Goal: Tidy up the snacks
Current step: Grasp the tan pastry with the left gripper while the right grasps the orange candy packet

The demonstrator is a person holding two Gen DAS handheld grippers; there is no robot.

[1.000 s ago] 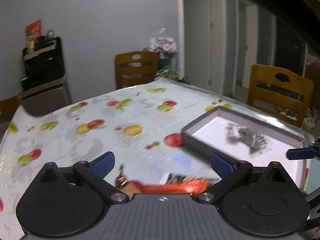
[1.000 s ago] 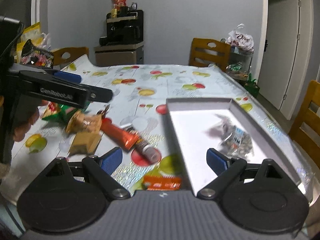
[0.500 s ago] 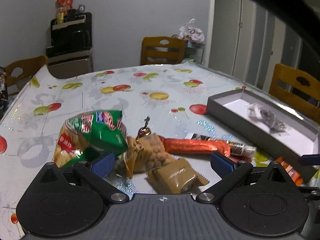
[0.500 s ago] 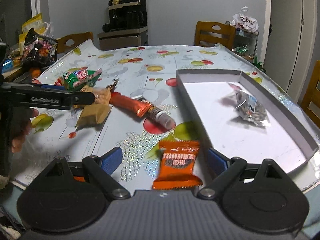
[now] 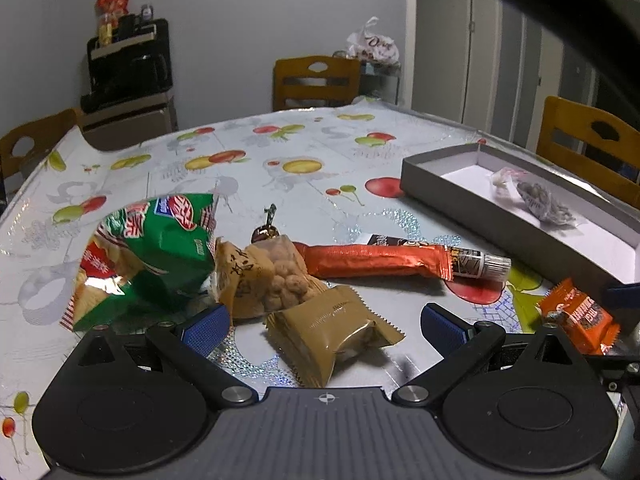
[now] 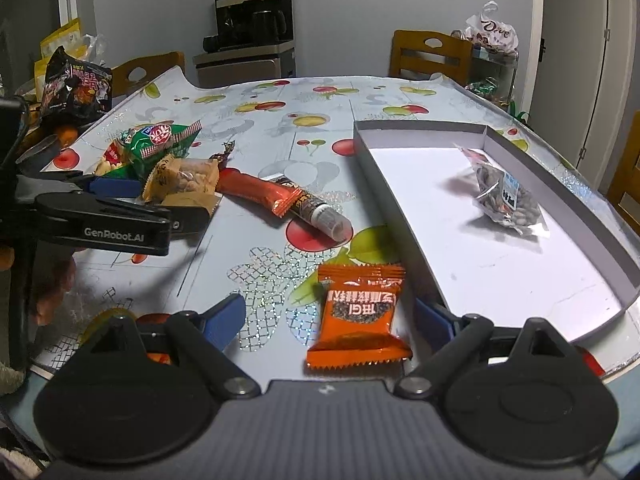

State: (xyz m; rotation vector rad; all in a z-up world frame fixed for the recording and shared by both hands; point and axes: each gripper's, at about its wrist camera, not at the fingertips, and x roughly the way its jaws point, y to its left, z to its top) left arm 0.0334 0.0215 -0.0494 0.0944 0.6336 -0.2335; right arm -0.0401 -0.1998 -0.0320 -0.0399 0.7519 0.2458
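Note:
My left gripper (image 5: 324,328) hangs open low over the snack pile, a tan wrapped packet (image 5: 336,334) lying between its blue pads untouched. Beside it lie a green bag (image 5: 148,248), a clear peanut packet (image 5: 264,276) and a long orange bar (image 5: 384,260). My right gripper (image 6: 330,320) is open too, with a small orange packet (image 6: 358,316) flat on the table between its fingers, not gripped. Just right of it stands the grey box (image 6: 384,200), which holds a clear packet of seeds (image 6: 506,198). The left gripper's near finger (image 6: 112,224) shows at the left of the right wrist view.
The fruit-print tablecloth (image 6: 304,120) covers the table, whose near edge is just below my right gripper. Wooden chairs (image 5: 316,82) stand around it. A black cabinet (image 6: 250,40) is at the back. A black snack bag (image 6: 76,84) sits at the far left, near a hand (image 6: 52,292).
Both grippers have sunk toward the table. The left view swung from the grey box to the snack pile. The orange packet now lies between the right fingers.

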